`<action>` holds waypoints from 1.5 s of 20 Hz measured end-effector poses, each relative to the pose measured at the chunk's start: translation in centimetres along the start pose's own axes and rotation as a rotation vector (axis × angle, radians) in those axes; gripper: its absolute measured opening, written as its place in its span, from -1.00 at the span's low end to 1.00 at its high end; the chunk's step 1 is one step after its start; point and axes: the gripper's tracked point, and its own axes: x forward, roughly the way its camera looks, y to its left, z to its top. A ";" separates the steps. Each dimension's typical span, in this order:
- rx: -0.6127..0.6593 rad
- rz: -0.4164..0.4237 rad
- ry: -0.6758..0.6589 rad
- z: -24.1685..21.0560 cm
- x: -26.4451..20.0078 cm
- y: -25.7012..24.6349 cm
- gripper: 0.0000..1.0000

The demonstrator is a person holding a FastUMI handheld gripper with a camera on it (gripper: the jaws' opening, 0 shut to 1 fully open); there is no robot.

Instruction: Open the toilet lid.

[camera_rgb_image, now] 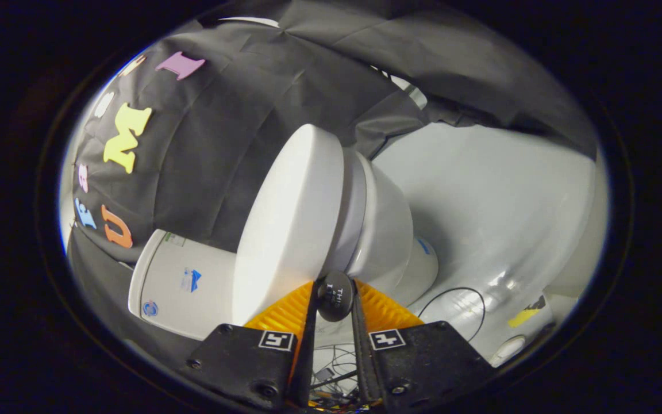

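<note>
Gripper (pixel 335 287) is clenched on a small dark round knob (pixel 335 295) at the front edge of the toilet lid (pixel 291 224), one finger pressing on each side of it. The lid sits just ahead of the fingers, down against the toilet bowl (pixel 385 230), with the cistern (pixel 179 284) on the far side of the lid from the bowl. A thin black cable (pixel 457 293) lies on the white floor (pixel 497 195) near the bowl's base.

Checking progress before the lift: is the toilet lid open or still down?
Barely open. The lid sits close over the seat, with a slim gap at its front edge where the tongs pinch a black knob.
</note>
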 end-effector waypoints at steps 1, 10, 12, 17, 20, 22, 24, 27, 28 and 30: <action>0.014 0.010 0.004 0.0 -0.1 0.0 -0.36; 0.087 -0.044 -0.009 0.1 -0.1 0.6 -0.68; 0.062 -0.056 -0.026 0.4 -0.2 0.7 -0.68; 0.139 -0.015 -0.022 0.7 -0.6 1.2 -0.79; 0.097 -0.024 -0.026 0.5 -1.0 1.8 -0.78; 0.079 -0.014 -0.049 1.1 -1.4 2.6 -0.79; 0.079 0.003 -0.056 1.3 -1.8 3.2 -0.79; 0.082 0.009 -0.063 1.3 -2.2 3.9 -0.79; 0.080 0.003 -0.068 1.4 -2.3 4.1 -0.78; 0.055 -0.014 -0.070 1.3 -2.3 4.4 -0.78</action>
